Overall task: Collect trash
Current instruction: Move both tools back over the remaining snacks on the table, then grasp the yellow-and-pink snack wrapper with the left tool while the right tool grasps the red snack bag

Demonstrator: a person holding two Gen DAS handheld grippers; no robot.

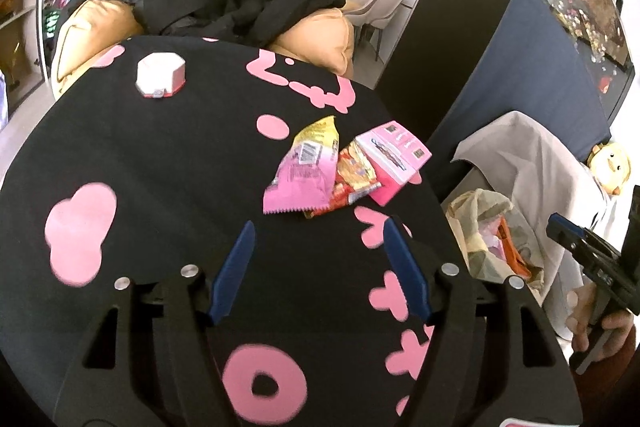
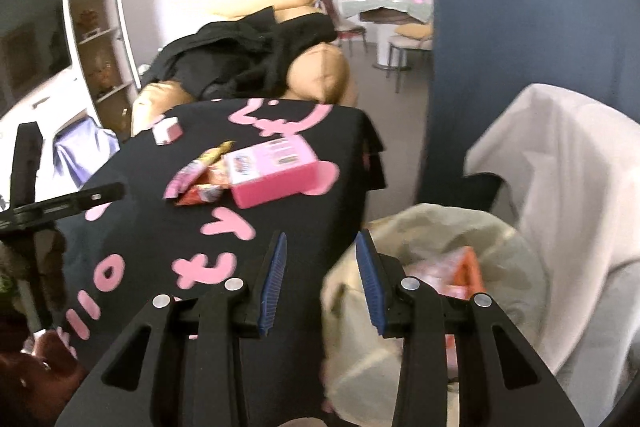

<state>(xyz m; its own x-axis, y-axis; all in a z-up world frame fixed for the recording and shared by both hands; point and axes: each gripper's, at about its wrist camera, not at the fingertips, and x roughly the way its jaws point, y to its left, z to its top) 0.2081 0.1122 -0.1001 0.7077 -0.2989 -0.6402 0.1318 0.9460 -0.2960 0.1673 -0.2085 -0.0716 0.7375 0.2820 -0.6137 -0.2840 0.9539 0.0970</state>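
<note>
Some trash is already in the crinkly beige plastic bag at lower right. Both claws, left claw and right claw, gape empty. Left to grab: pink-and-yellow snack wrappers, pink cardboard box mid-frame and small white-and-pink box upper left on the black pink-printed surface.

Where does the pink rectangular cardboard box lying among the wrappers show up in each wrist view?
Left wrist view: the pink rectangular cardboard box lies right of centre, at the right end of the wrapper pile.
Right wrist view: the same box lies just left of centre, above the tongs.
Shared landmark: the small white octagonal box with a pink base, farther back on the black cloth with pink shapes.
</note>
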